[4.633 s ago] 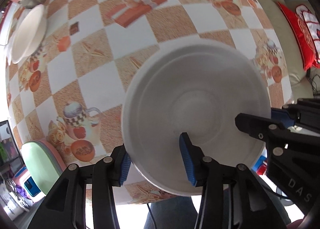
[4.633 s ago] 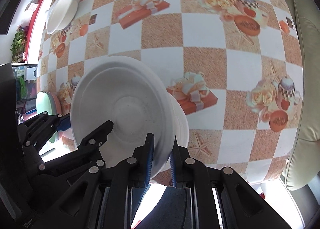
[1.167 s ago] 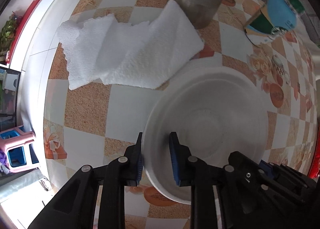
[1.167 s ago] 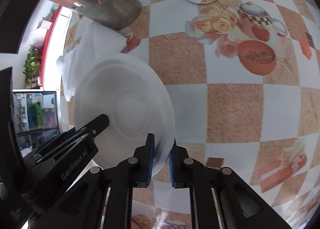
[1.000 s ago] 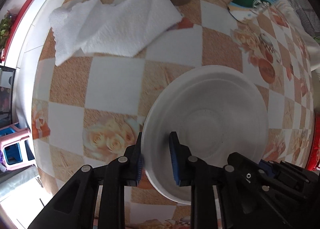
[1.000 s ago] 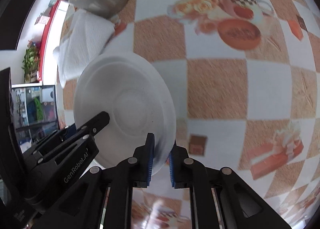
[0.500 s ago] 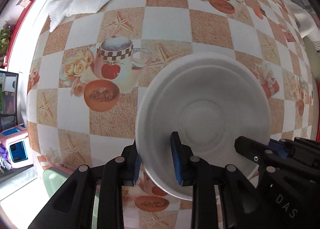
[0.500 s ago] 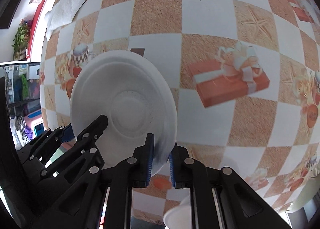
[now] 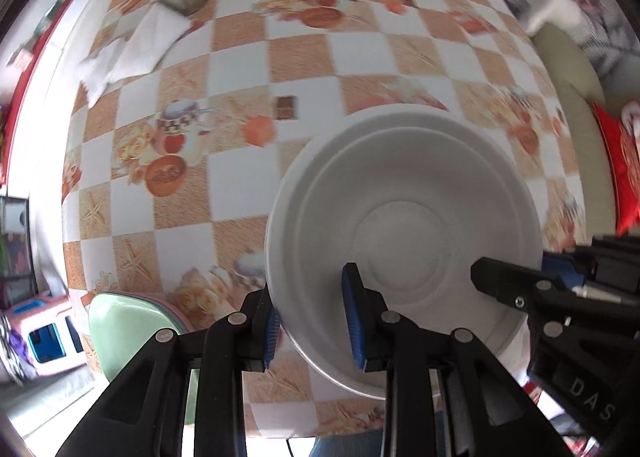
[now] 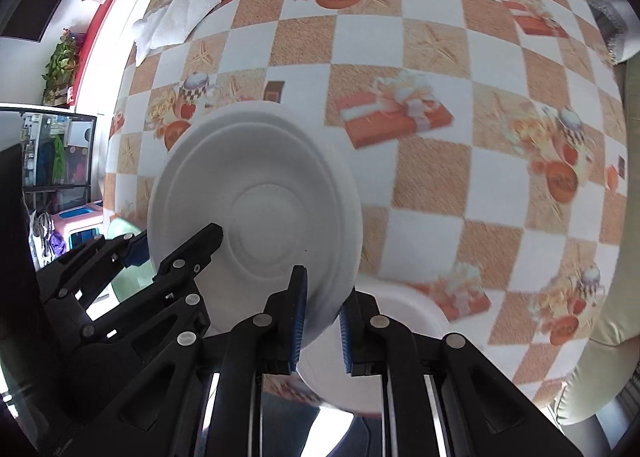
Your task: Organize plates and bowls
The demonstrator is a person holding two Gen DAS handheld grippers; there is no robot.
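A white bowl (image 9: pixel 404 225) is gripped by its rim on opposite sides by the left gripper (image 9: pixel 314 321) and the right gripper (image 10: pixel 322 321), above the checkered tablecloth (image 10: pixel 460 129), over another white dish (image 10: pixel 400 337).

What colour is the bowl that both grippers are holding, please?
Plain white bowl, with no pattern; it shows best in the left wrist view.

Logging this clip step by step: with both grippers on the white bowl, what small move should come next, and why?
Probably lower the white bowl onto the white dish below it. Both the left gripper and right gripper clamp its rim, and it hangs just above that dish at the table's near edge.
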